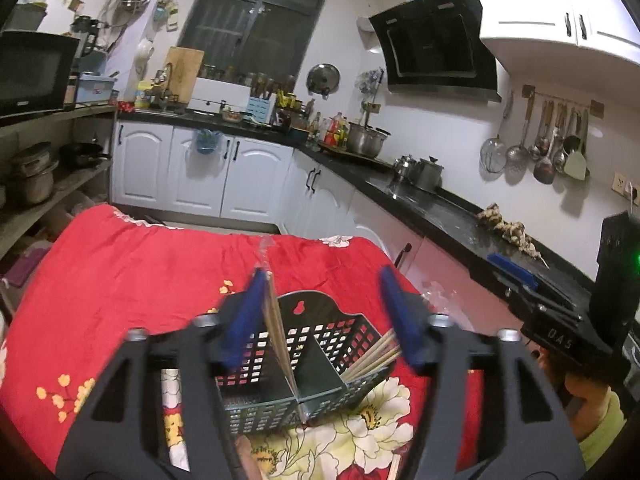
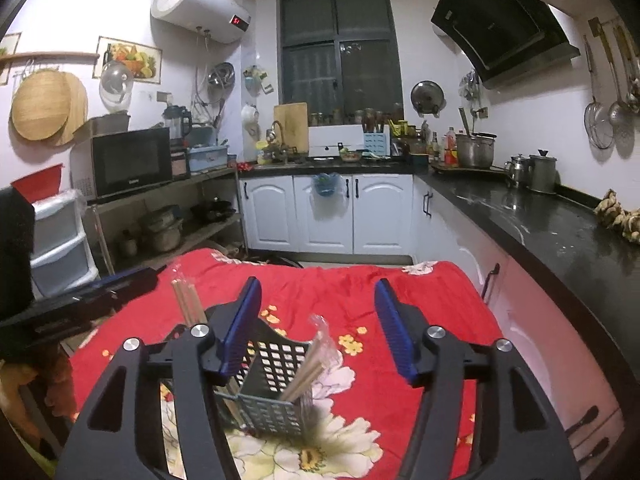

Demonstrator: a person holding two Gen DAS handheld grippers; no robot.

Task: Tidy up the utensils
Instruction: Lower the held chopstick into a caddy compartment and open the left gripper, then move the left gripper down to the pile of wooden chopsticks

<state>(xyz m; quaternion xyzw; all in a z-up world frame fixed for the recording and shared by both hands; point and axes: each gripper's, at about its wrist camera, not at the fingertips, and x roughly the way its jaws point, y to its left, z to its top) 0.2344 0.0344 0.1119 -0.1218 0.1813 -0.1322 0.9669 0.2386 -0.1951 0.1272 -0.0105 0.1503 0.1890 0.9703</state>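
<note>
Beyond my fingertips a red flowered cloth (image 1: 132,264) covers the table, with the black counter (image 2: 560,232) off to my right and my right gripper (image 2: 318,328) spread wide and holding nothing above it. Between the blue pads of my left gripper (image 1: 324,316), which are parted too, sits the dark slotted utensil basket (image 1: 320,344) with its middle divider. A wrapped bundle of chopsticks (image 1: 276,320) stands tilted against my left pad, though I cannot tell if it is truly released, and more chopsticks (image 1: 372,356) lean in the compartment toward my right finger.
</note>
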